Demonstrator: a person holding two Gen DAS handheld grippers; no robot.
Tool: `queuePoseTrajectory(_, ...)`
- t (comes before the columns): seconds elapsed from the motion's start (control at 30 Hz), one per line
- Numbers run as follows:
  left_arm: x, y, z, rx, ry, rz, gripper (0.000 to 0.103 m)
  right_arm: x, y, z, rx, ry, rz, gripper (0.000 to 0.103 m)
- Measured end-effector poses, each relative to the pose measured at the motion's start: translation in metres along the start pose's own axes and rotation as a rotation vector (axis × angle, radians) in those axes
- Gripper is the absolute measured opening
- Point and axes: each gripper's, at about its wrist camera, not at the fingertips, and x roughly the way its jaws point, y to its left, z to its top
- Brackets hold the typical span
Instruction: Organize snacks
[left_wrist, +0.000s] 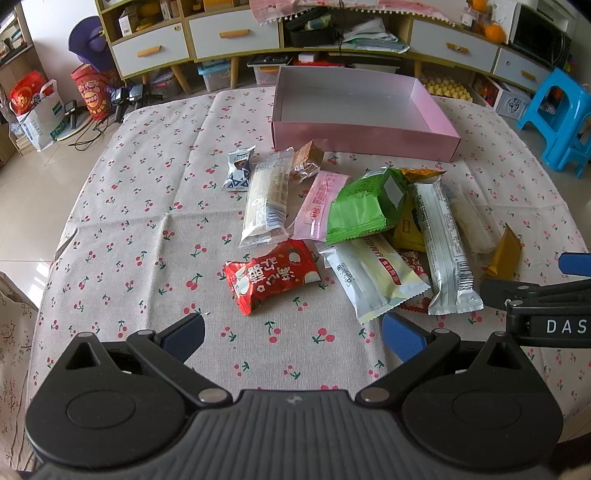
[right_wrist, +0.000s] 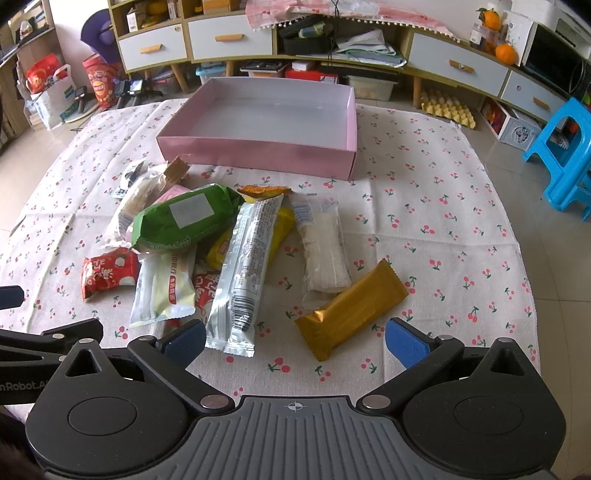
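Left wrist view: nearest the lens, left gripper (left_wrist: 293, 338) spread wide, blue pads (left_wrist: 184, 334) apart over the cherry-print tablecloth (left_wrist: 122, 221), nothing between them, nothing touched. Just beyond, red snack packet (left_wrist: 271, 280) with white Asian characters, lying alone. To its right, a loose pile: white-and-yellow packet (left_wrist: 371, 280) with a QR code, silver stick pack (left_wrist: 445, 251) showing a barcode, green bag (left_wrist: 364, 206) with a blank white sticker, pink packet (left_wrist: 319, 205). Far side, empty pink box (left_wrist: 364, 136). At the right edge, part of the other gripper, lettering "DAS" readable.

Right wrist view: nearest, right gripper (right_wrist: 295, 339) also wide, empty, pads clear of everything. Gold foil bar (right_wrist: 351, 310) and the silver stick pack (right_wrist: 245, 273) end just ahead of the fingers. Left of these, the green bag (right_wrist: 184, 218) on top of the pile, red snack packet (right_wrist: 109, 273) at far left. Pink box (right_wrist: 258, 151) beyond, upright, near wall facing the pile. On the left edge, partial print "nRobot.AI".
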Motion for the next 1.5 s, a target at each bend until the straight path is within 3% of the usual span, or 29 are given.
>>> queuePoseTrajectory(1.17, -0.001, 0.003, 0.002, 0.000, -0.019, 0.013, 0.103, 0.002, -0.005, 0.004, 0.027, 0.015, 0.020, 0.103)
queuePoseTrajectory(1.37, -0.005, 0.010, 0.010, -0.021, -0.065, -0.055, 0.103, 0.004, -0.015, 0.010, 0.078, 0.035, 0.056, 0.103)
queuePoseTrajectory(1.5, -0.001, 0.012, 0.019, 0.009, -0.026, -0.080, 0.102, 0.004, -0.021, 0.018, 0.089, 0.043, 0.072, 0.103)
